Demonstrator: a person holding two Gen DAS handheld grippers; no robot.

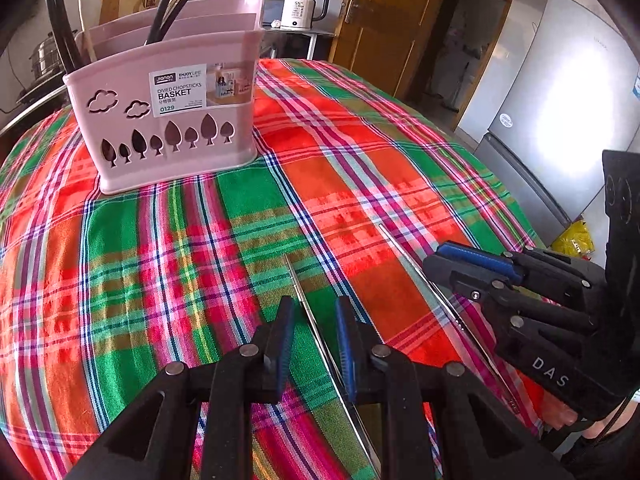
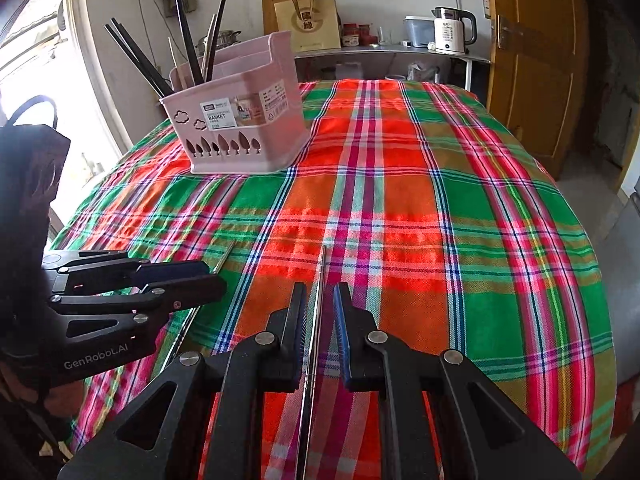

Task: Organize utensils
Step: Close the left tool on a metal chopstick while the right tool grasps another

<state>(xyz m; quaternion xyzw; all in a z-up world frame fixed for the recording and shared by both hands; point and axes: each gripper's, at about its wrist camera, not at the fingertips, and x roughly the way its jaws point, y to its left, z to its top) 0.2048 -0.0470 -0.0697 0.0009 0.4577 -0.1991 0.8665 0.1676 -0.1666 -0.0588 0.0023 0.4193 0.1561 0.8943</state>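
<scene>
Two metal chopsticks lie on the plaid tablecloth (image 1: 160, 240). One chopstick (image 1: 316, 332) runs between the open fingers of my left gripper (image 1: 316, 312), which straddles it low over the cloth. The other chopstick (image 2: 319, 292) runs between the open fingers of my right gripper (image 2: 320, 296). The right gripper also shows in the left wrist view (image 1: 464, 264), over its chopstick (image 1: 404, 256). The left gripper shows in the right wrist view (image 2: 212, 276), beside its chopstick (image 2: 224, 256). A pink chopstick basket (image 1: 168, 120) stands far left, holding several dark chopsticks (image 2: 188, 52).
The table's right edge drops toward a silver fridge (image 1: 560, 120) and a yellow bag (image 1: 572, 240). Behind the table stand a shelf with a white kettle (image 2: 454, 30), a paper bag (image 2: 312, 20) and a wooden door (image 2: 536, 60).
</scene>
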